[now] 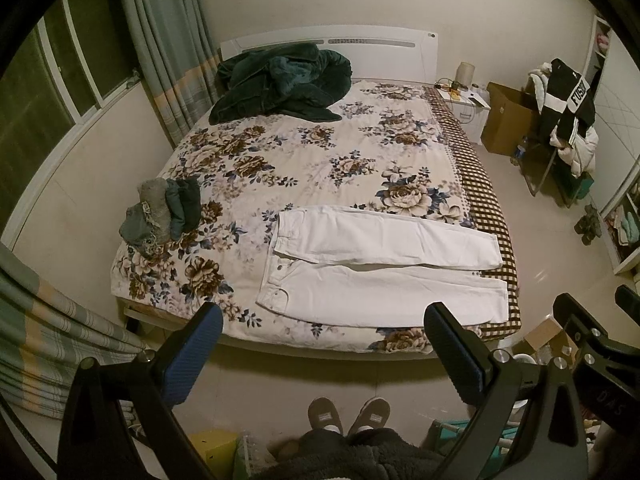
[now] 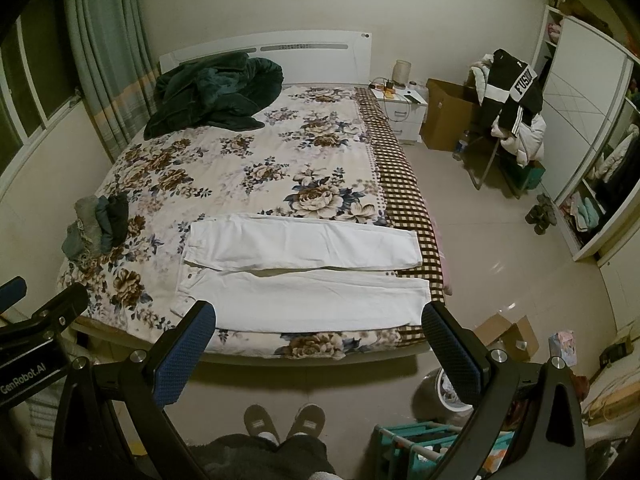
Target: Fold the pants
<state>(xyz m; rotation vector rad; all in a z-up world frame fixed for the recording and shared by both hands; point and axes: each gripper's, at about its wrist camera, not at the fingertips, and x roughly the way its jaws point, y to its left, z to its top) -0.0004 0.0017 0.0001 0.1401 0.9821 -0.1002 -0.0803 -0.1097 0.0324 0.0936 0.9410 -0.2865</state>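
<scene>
White pants [image 1: 380, 268] lie flat across the foot of the floral bed [image 1: 280, 152], waist to the left, both legs stretched to the right; they also show in the right wrist view [image 2: 304, 276]. My left gripper [image 1: 324, 320] is open and empty, held high above the floor in front of the bed's edge. My right gripper [image 2: 320, 320] is open and empty, beside the left one, at the same distance from the pants. Neither touches the fabric.
A stack of folded grey and teal clothes [image 1: 164, 216] sits on the bed's left edge. A dark green blanket [image 1: 280, 80] is heaped by the headboard. A chair with clothes [image 2: 508, 108], cardboard boxes [image 2: 444, 120], a nightstand [image 2: 404, 108] and a wardrobe [image 2: 592, 152] stand right.
</scene>
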